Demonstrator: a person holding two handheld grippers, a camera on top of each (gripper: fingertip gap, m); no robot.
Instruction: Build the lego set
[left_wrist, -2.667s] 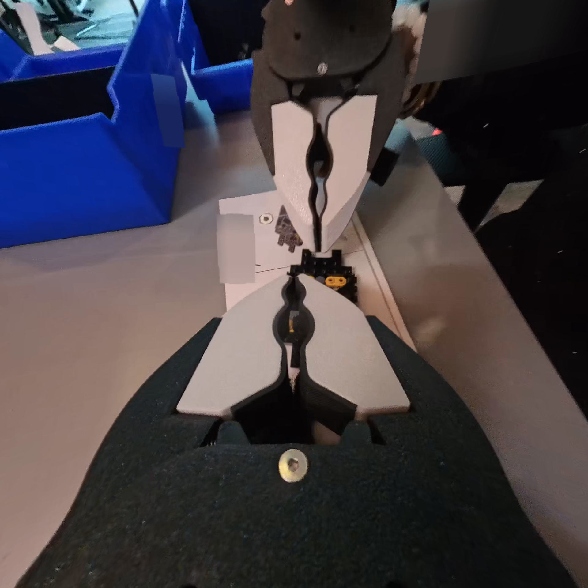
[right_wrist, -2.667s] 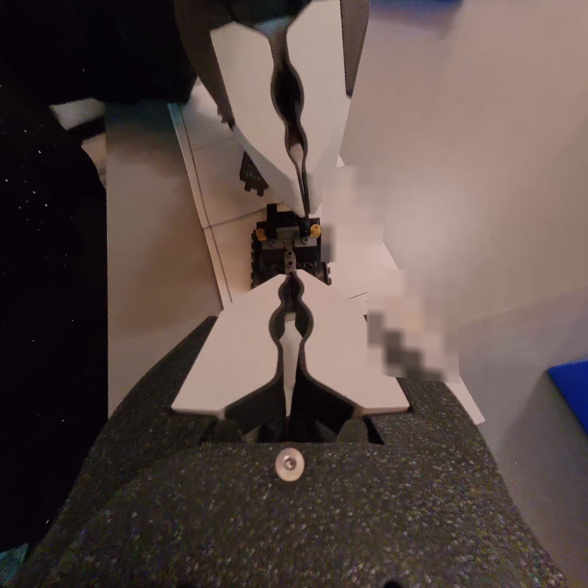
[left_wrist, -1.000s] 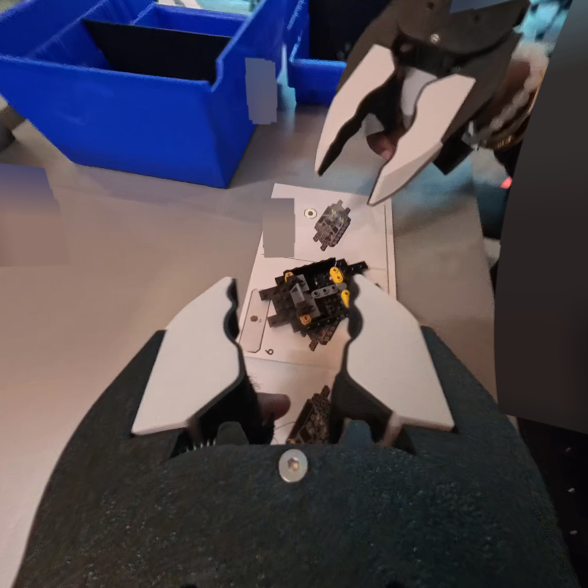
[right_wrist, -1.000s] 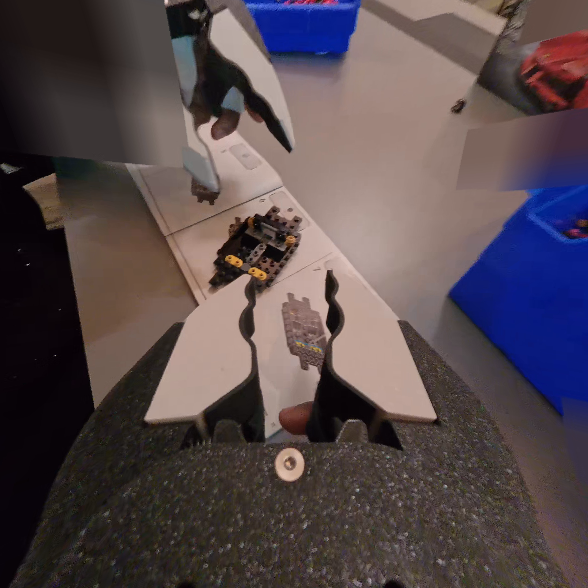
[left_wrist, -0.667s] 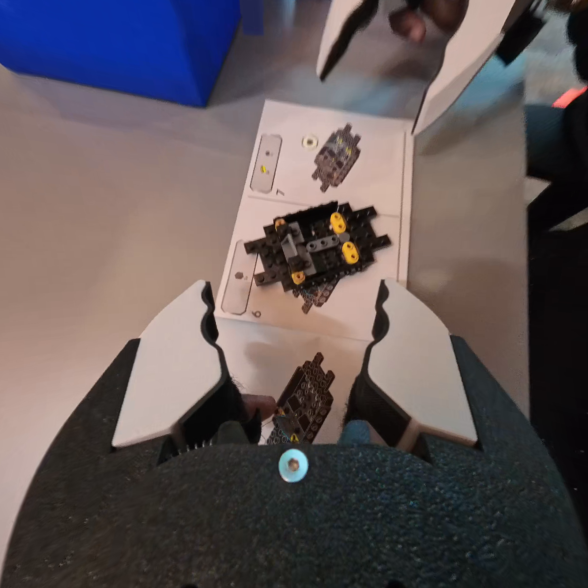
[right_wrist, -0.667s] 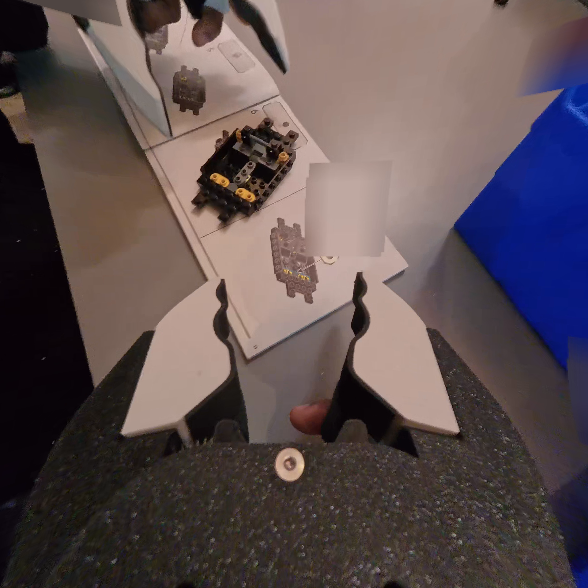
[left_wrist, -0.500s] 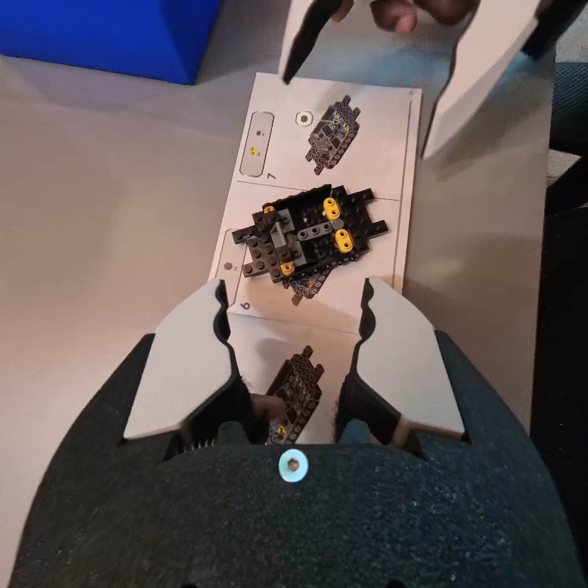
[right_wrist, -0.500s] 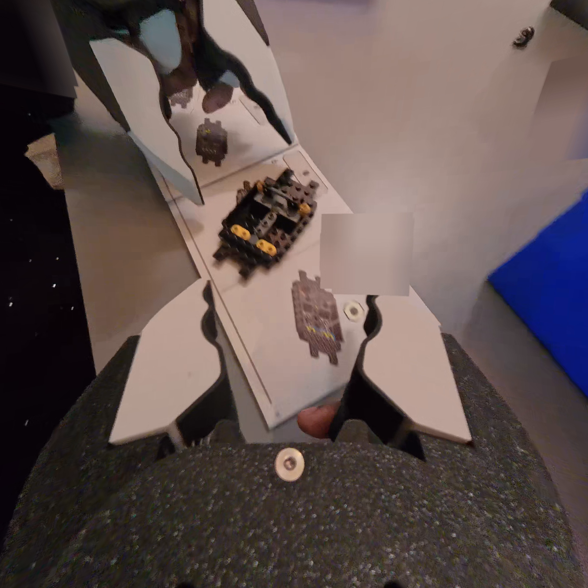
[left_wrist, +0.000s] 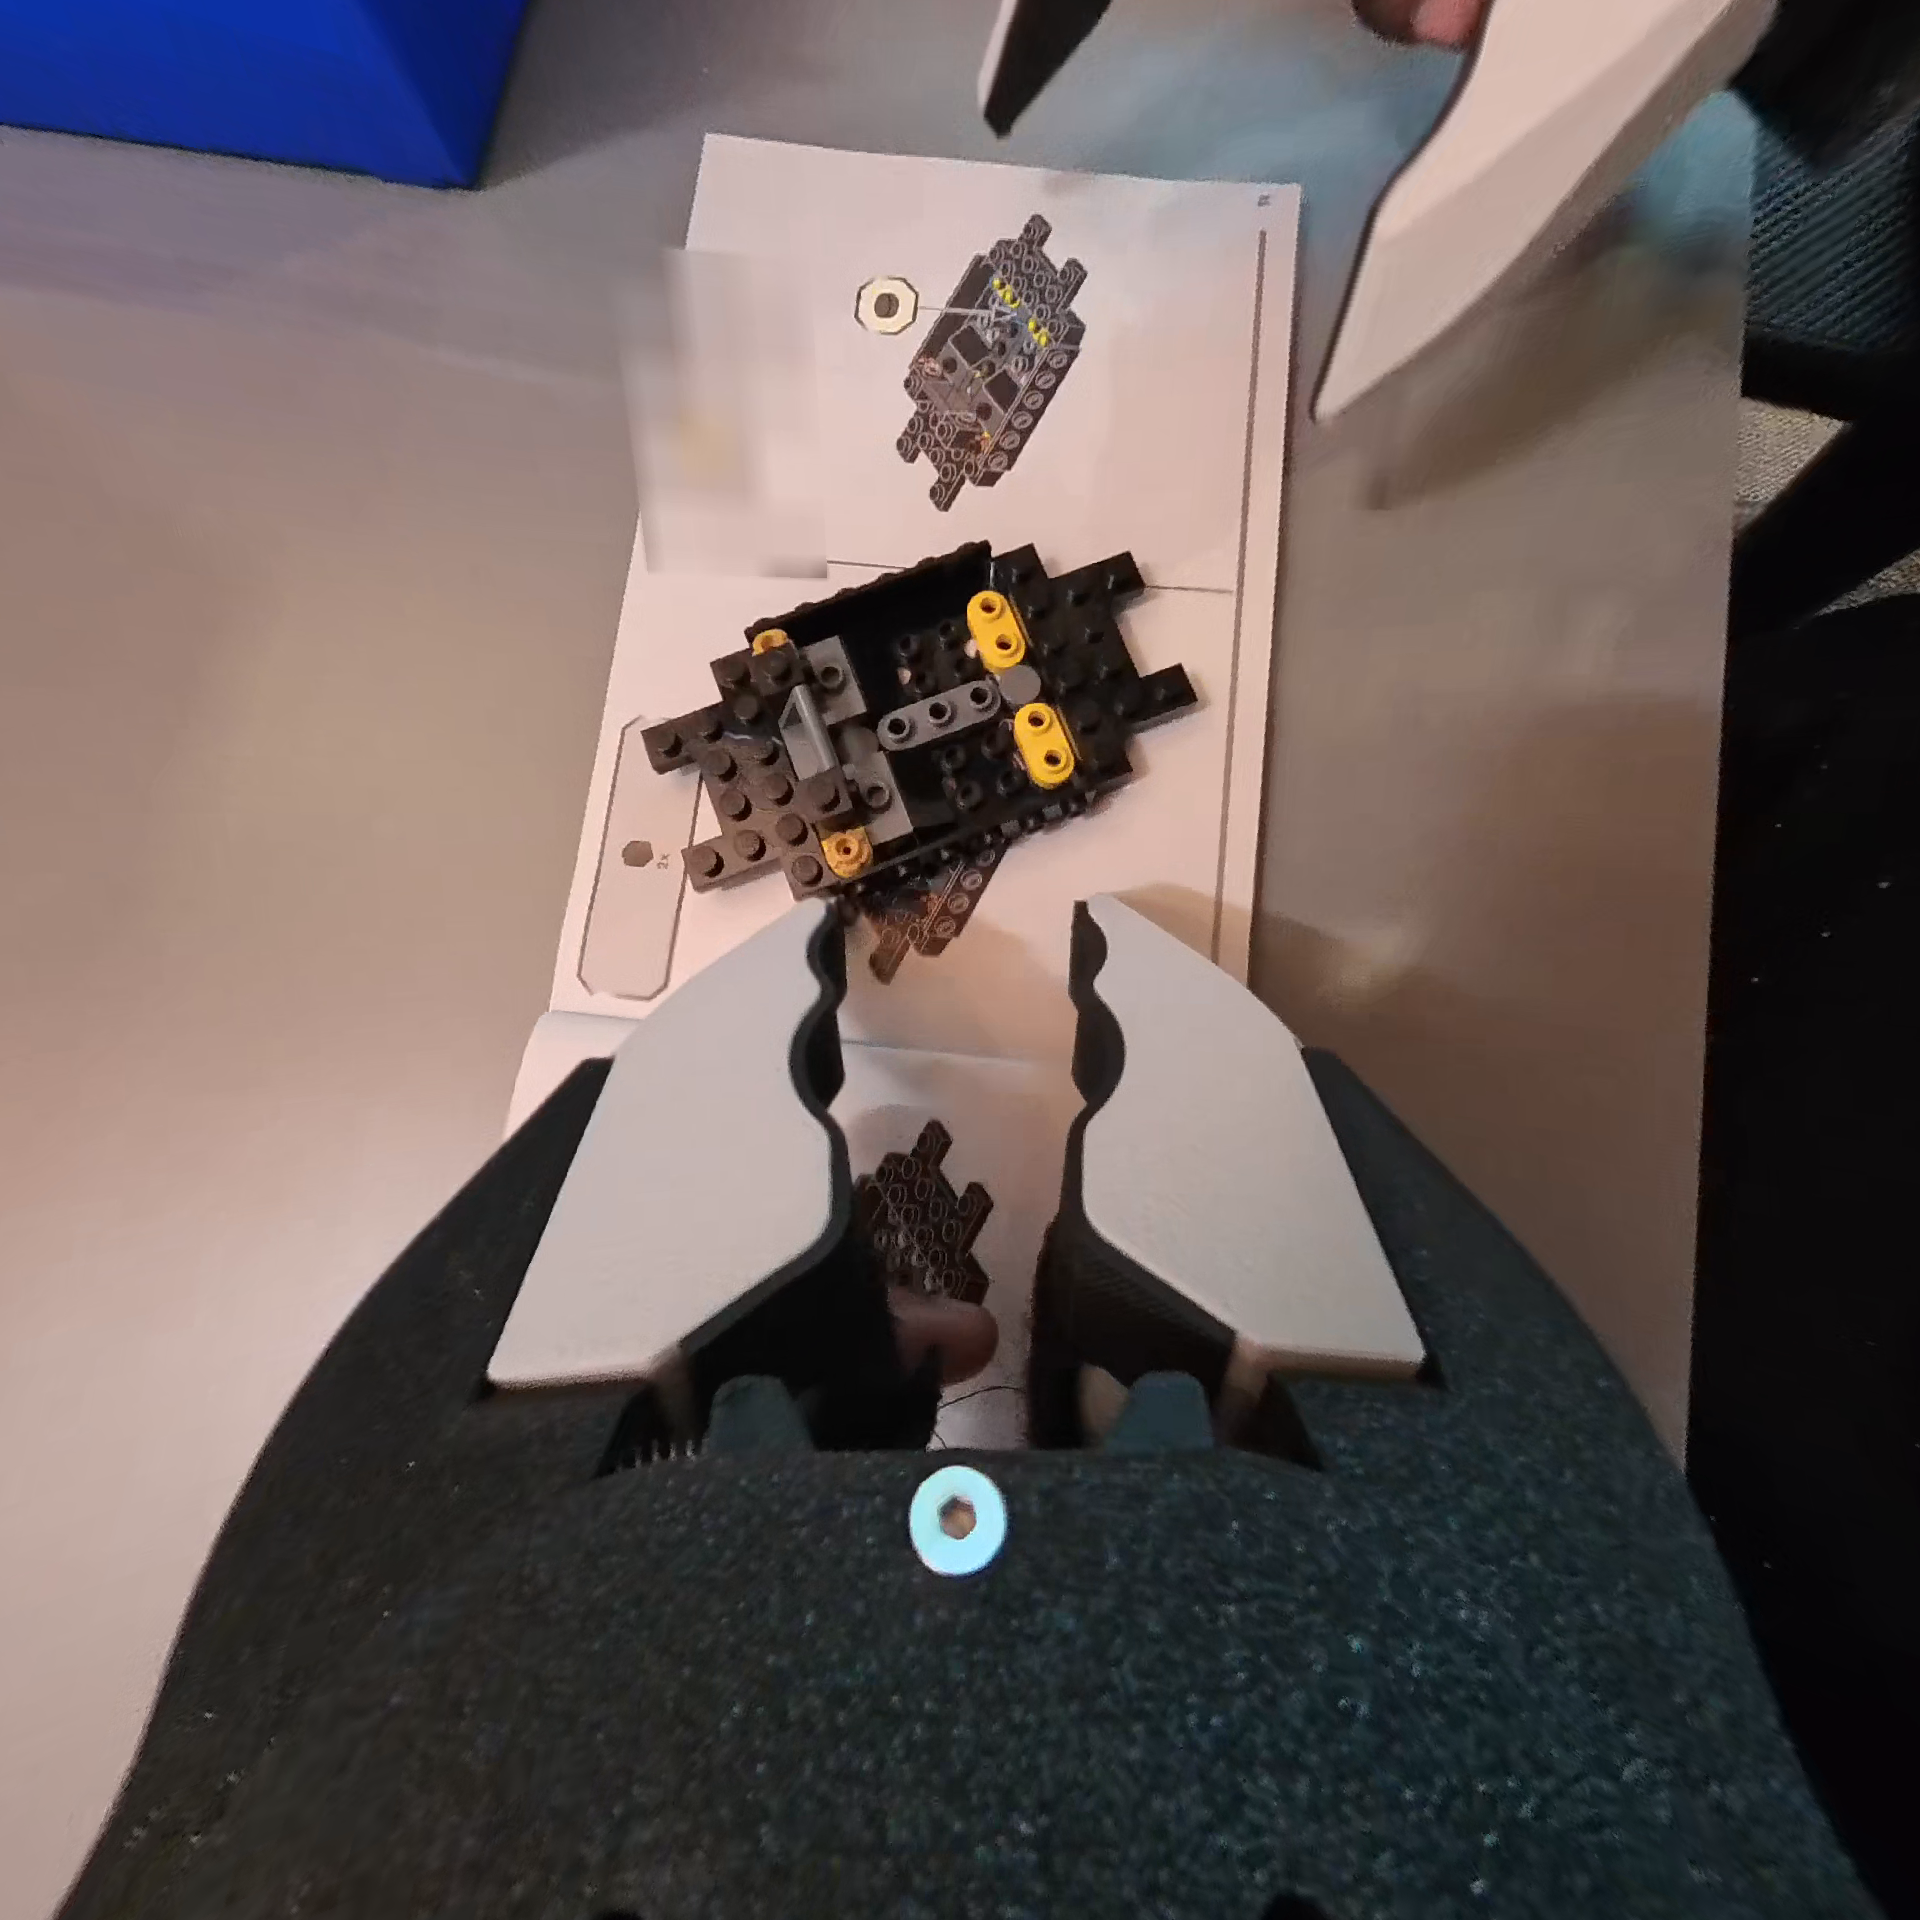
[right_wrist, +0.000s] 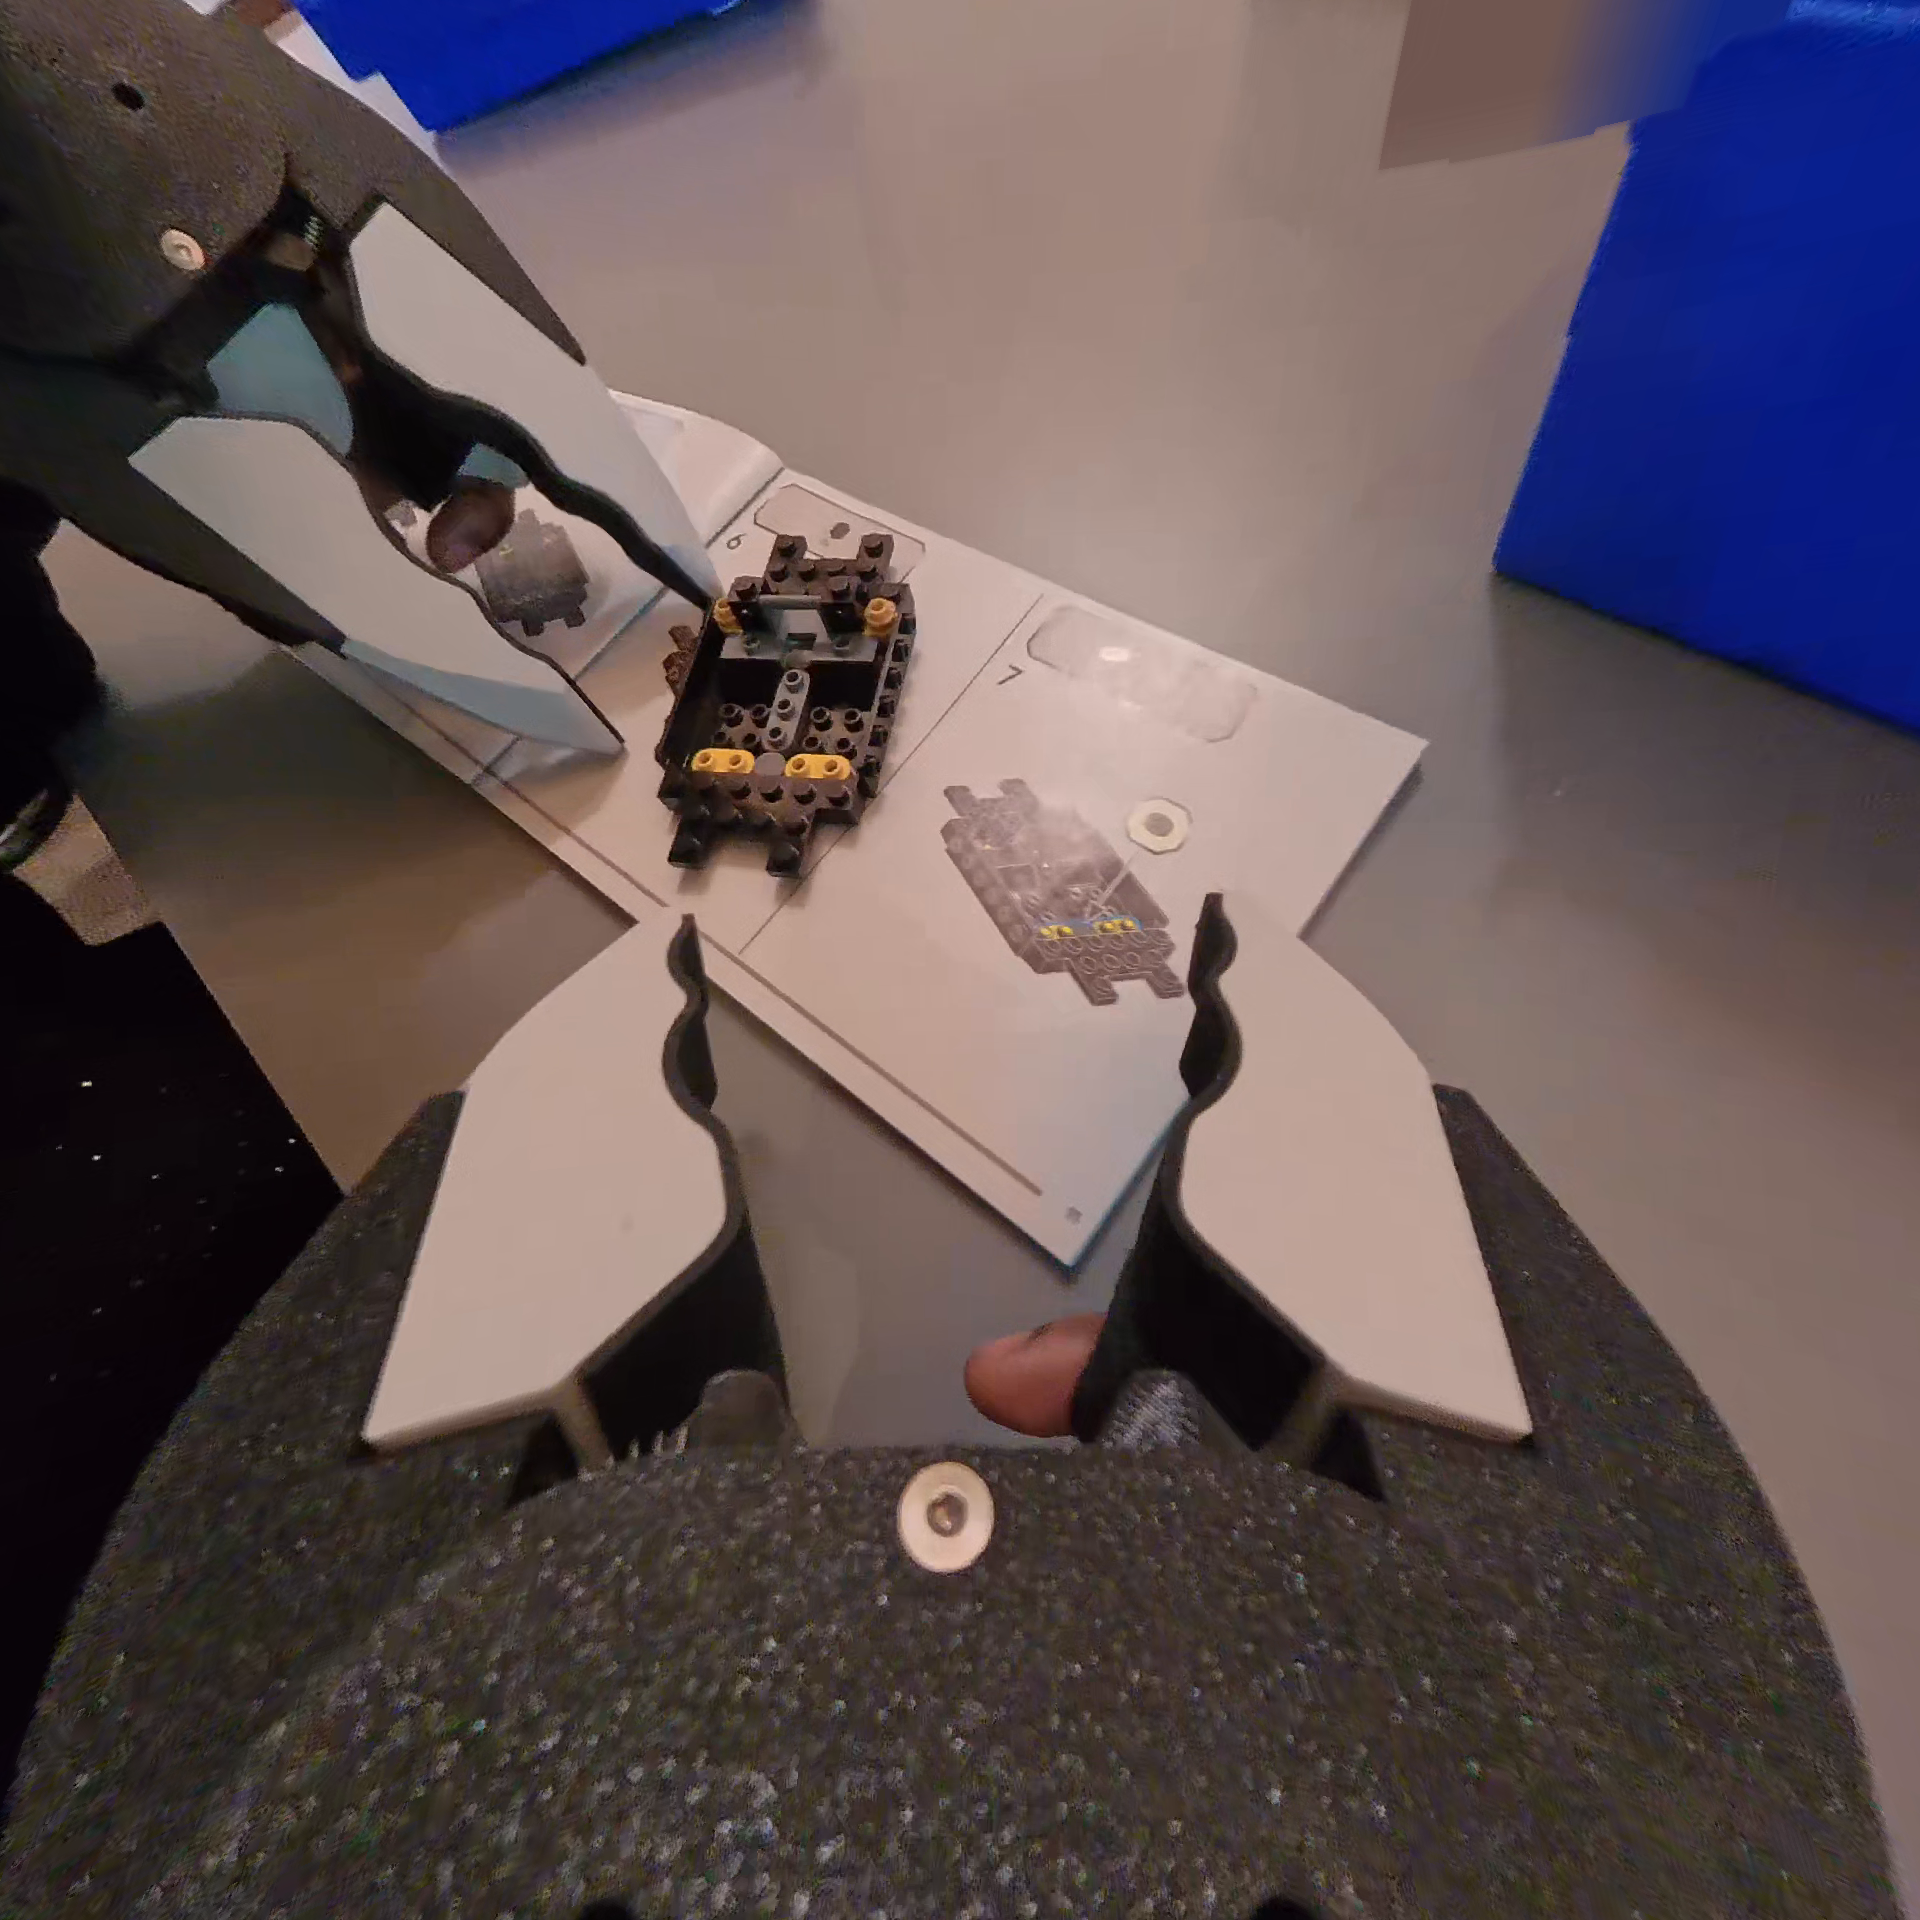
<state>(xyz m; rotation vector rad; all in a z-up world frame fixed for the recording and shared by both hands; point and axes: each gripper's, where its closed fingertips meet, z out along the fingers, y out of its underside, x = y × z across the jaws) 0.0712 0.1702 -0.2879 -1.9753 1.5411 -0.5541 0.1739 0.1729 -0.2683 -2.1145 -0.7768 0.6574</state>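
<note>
Partial lego build (left_wrist: 914, 717): black studded chassis with two yellow two-hole pieces (left_wrist: 1044, 740), a grey three-hole beam (left_wrist: 940, 717) and a grey bracket at one end. It sits flat on the open instruction booklet (left_wrist: 1049, 499), over the middle panel and skewed to the page edges. Nothing grips it.

Left gripper (left_wrist: 951, 920): jaws parted to a medium gap, empty, tips just short of the chassis' near corner. In the right wrist view, one left fingertip (right_wrist: 696, 592) sits right at the corner by a small yellow piece; contact can't be confirmed.

Right gripper (right_wrist: 945, 925): jaws wide, empty, hovering over the booklet's outer panel, apart from the model. A thumb tip (right_wrist: 1029, 1371) shows between the finger bases.

Booklet lies on the grey table (left_wrist: 260, 623). Blue bins (right_wrist: 1745, 395) stand farther off at the table's far side; contents not visible.

Step, as a judgement: between placements. Both grippers are free and no loose piece is in sight, so the build is early, with only the base frame done. The printed panel beside the model shows the same chassis with a callout.

Next move likely needs:
- fetching the next part, probably from a bin
- left gripper pinning the chassis by its side wall so it doesn't slide on the glossy paper
- pressing straight down on the studs; a skewed press could tip the frame
</note>
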